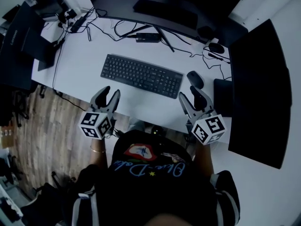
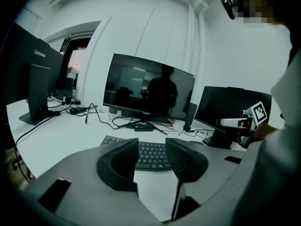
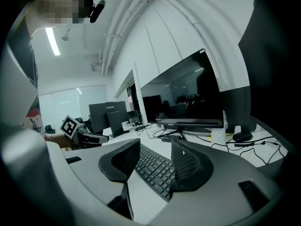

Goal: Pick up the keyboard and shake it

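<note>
A black keyboard (image 1: 141,75) lies flat on the white desk (image 1: 84,55), in front of the monitor. My left gripper (image 1: 109,94) hovers over the desk's near edge, just short of the keyboard's left end, jaws open and empty. My right gripper (image 1: 191,96) stands open near the keyboard's right end, also empty. In the left gripper view the keyboard (image 2: 151,154) shows between the open jaws of the left gripper (image 2: 151,147), a little ahead. In the right gripper view the keyboard (image 3: 155,167) lies just beyond the right gripper (image 3: 155,150).
A black mouse (image 1: 195,79) sits right of the keyboard, close to my right gripper. A curved monitor (image 1: 162,8) stands behind, with cables (image 1: 131,32) trailing across the desk. Another dark monitor (image 1: 258,88) is at the right, and a third (image 1: 19,41) at the left edge.
</note>
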The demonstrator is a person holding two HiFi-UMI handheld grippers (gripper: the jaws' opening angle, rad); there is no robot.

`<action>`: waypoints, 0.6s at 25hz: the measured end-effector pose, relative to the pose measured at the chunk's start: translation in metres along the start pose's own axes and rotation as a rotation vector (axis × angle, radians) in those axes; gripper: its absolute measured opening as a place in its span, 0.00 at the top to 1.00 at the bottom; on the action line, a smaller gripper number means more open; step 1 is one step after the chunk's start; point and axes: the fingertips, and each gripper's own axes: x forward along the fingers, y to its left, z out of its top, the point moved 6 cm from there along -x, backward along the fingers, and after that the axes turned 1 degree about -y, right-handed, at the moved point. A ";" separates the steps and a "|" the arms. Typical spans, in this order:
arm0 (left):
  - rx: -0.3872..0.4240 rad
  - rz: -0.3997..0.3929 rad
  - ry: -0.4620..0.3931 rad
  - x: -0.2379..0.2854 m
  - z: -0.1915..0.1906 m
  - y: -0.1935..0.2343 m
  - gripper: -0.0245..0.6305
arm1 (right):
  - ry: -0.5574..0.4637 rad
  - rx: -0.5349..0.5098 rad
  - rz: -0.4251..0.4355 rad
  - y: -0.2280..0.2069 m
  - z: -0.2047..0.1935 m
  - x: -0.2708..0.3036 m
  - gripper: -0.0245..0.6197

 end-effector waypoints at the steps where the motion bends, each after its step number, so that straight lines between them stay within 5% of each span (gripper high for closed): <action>1: -0.002 -0.003 0.006 0.006 0.000 0.009 0.72 | 0.006 0.003 -0.011 -0.001 0.001 0.005 0.69; 10: 0.001 -0.016 0.114 0.047 -0.014 0.097 0.71 | 0.031 0.015 -0.096 0.002 0.010 0.049 0.69; 15: -0.066 -0.028 0.190 0.070 -0.028 0.143 0.67 | 0.043 0.012 -0.140 0.005 0.017 0.063 0.69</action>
